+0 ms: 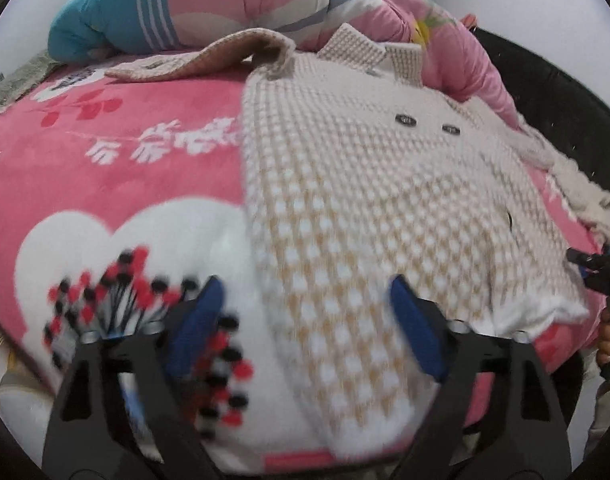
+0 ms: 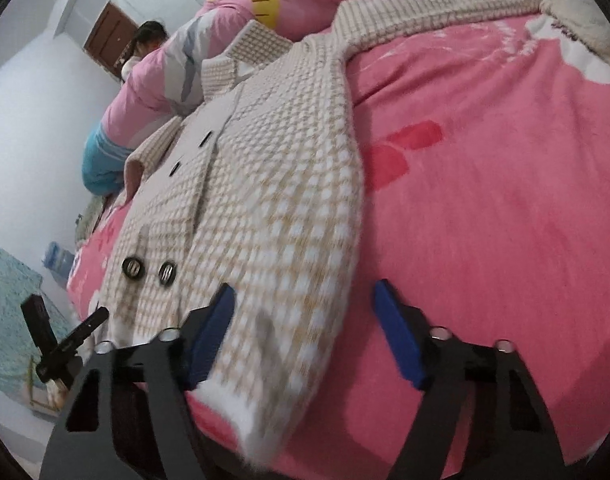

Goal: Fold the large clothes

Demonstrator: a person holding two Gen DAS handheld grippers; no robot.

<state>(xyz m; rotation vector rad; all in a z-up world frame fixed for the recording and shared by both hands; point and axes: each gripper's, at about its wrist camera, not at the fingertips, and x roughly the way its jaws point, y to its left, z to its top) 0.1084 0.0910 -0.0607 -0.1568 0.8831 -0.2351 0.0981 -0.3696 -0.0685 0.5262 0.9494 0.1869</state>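
Note:
A large beige and white checked coat with dark buttons lies flat on a pink bed blanket, collar at the far end, one sleeve spread to each side. My left gripper is open just above the coat's near hem at its left side, blue pads apart, holding nothing. The right gripper shows at the far right edge of the left wrist view. In the right wrist view the coat stretches away, and my right gripper is open over its near right hem corner, empty. The left gripper shows at lower left there.
A rolled pink and teal quilt lies along the head of the bed behind the coat. The dark bed frame curves around the right side. A person sits beyond the quilt near a brown door. Pink blanket spreads right of the coat.

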